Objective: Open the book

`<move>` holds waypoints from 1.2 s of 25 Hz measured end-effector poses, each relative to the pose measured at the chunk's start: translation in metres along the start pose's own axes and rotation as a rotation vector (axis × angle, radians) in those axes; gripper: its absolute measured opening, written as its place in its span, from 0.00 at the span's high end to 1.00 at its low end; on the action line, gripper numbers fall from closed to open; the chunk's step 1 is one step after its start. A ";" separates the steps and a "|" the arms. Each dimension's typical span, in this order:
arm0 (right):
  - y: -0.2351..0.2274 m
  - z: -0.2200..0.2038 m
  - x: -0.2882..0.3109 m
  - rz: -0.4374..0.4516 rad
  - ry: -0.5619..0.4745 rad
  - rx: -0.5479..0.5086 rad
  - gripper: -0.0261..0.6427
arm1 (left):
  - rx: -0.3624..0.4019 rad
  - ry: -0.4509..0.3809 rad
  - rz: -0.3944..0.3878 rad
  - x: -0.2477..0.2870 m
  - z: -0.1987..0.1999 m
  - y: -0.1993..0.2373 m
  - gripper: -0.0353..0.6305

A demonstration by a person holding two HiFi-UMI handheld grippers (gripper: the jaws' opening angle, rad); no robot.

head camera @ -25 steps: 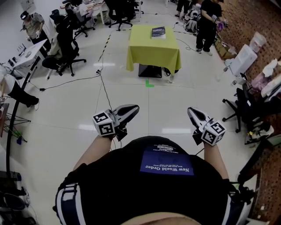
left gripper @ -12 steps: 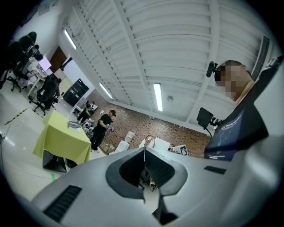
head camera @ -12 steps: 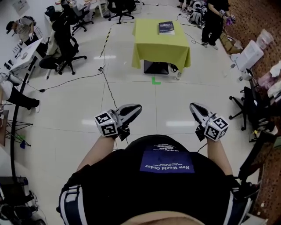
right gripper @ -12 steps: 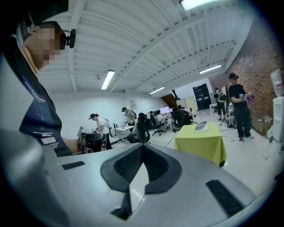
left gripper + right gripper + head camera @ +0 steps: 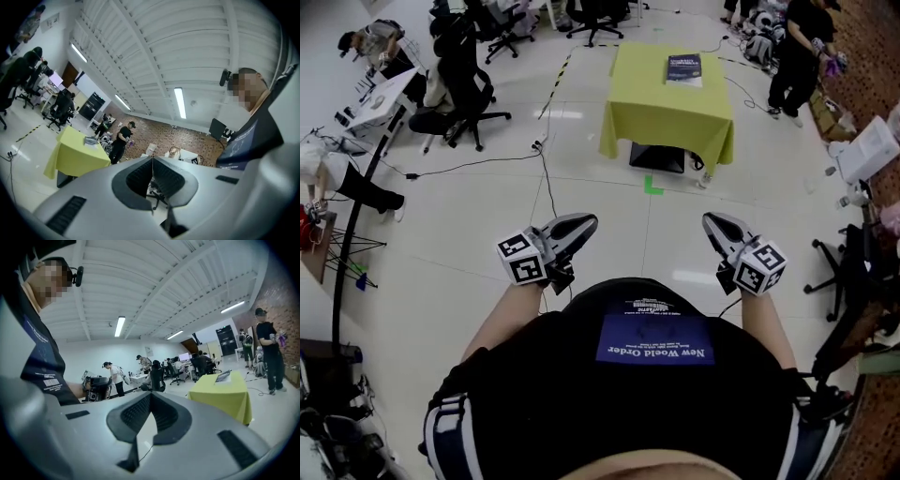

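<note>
Approach to the book (image 5: 684,67), which lies closed on the far part of the yellow-draped table (image 5: 667,117), well apart from us across the floor. We carry the left hand-held gripper (image 5: 587,222) and the right hand-held gripper (image 5: 711,221) in front of the body, each with jaws pressed together on nothing. In our judgement, we should arrive square to the table's near side. We should part one pair of jaws only once we can read the cover's free edge, which we cannot make out from here.

White floor (image 5: 441,234), brick wall (image 5: 159,138), office chairs (image 5: 469,80), apparently desks (image 5: 375,103).
</note>
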State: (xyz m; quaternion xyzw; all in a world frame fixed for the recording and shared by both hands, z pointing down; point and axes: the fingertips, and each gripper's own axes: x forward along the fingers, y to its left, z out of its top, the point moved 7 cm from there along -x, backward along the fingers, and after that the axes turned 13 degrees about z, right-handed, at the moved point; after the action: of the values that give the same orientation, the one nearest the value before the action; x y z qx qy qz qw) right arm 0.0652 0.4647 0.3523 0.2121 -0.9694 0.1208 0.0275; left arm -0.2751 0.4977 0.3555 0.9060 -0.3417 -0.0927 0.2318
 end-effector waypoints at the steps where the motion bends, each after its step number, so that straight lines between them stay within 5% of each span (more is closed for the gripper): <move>1: -0.018 0.007 -0.001 0.017 0.004 -0.009 0.98 | -0.002 -0.010 0.015 0.014 0.004 0.001 0.94; 8: -0.128 0.048 -0.016 0.084 0.019 -0.071 0.98 | 0.003 -0.066 0.046 0.119 0.029 0.007 0.94; 15: -0.192 0.062 -0.005 0.076 0.011 -0.066 0.98 | 0.003 -0.016 0.037 0.179 0.040 0.042 0.94; 30: -0.295 0.126 0.121 -0.181 -0.015 -0.072 0.98 | 0.004 0.020 -0.209 0.274 0.162 0.239 0.94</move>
State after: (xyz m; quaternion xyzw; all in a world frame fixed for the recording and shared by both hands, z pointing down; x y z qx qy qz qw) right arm 0.0786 0.1253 0.3080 0.2988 -0.9500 0.0815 0.0387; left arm -0.2607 0.1007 0.3263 0.9381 -0.2429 -0.1065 0.2226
